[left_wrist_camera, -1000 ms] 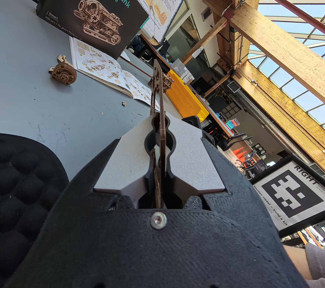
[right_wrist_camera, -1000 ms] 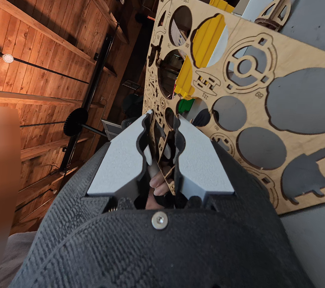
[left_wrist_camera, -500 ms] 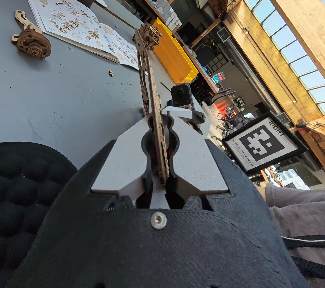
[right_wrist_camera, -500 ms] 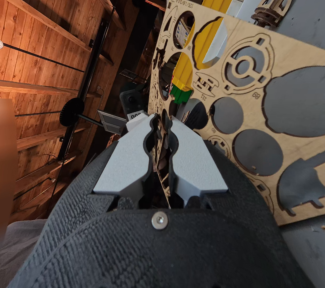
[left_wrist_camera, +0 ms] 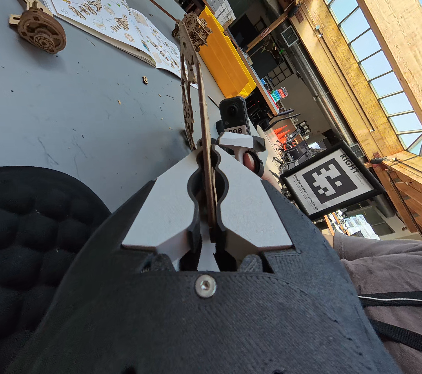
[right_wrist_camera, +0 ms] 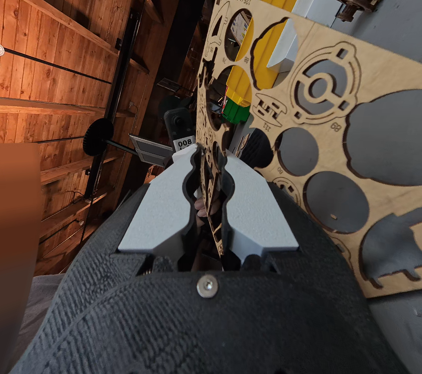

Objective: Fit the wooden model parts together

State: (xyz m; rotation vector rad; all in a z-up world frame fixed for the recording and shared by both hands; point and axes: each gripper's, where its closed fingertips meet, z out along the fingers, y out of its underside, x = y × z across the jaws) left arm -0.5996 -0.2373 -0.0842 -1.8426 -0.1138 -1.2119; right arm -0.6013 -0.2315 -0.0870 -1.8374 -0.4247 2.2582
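Your left gripper is clamping the plywood parts sheet edge-on, and your right gripper is pinching the same sheet along its near edge, holding it upright over the grey table. Beyond it, an open instruction booklet is lying flat, a round wooden sub-assembly is sitting just beside it, and a yellow bin is standing farther back.

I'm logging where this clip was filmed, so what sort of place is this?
Probably a shared workshop or maker space: heavy timber beams under skylights, a grey worktable with an open instruction booklet, and yellow storage bins on the benches behind.
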